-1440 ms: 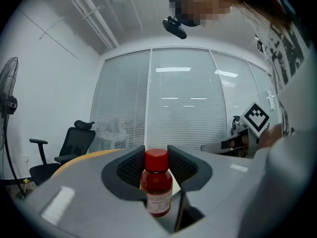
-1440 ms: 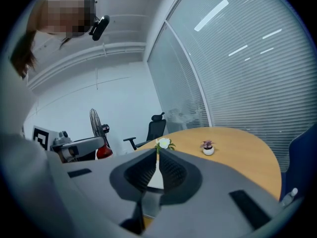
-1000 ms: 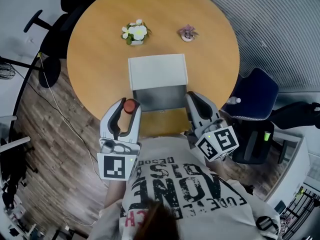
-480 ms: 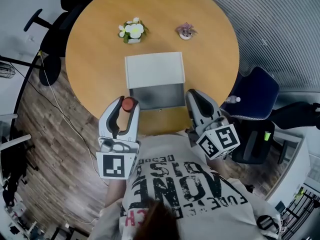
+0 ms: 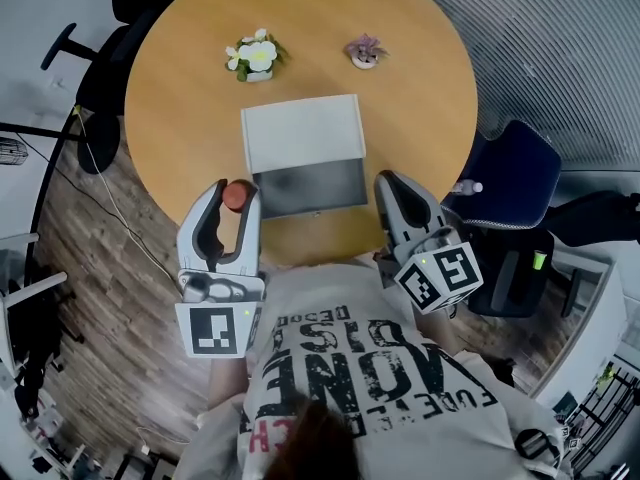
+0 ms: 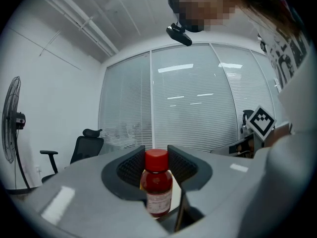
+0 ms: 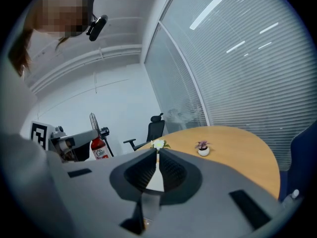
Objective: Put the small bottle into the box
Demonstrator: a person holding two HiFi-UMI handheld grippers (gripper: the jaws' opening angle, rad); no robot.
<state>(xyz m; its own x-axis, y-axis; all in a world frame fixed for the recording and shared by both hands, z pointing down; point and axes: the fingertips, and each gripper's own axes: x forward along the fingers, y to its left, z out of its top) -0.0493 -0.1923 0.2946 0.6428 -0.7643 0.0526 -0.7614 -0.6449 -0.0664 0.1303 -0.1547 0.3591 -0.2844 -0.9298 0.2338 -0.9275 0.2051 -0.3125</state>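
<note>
Beside box [image 5: 303,133]: left gripper [image 5: 233,204] (bottle [image 6: 157,185] between fingers [image 6: 130,168])

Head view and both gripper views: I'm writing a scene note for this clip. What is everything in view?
table: one, light wood, round, centre of the room.
box: one, white, lid open, on the table's near half.
small bottle: one, red cap and reddish body, between the left tongs' pads.
flower pot: one, white blooms, table's far side, left.
plant pot: one, purple, table's far side, right.
office chair: one, black, left of the table.
blue chair: one, right of the table.
fan: one, dark, far left.
left tongs: grey, closed on the small bottle, left of the box.
right tongs: grey, shut, empty, right of the box.
</note>
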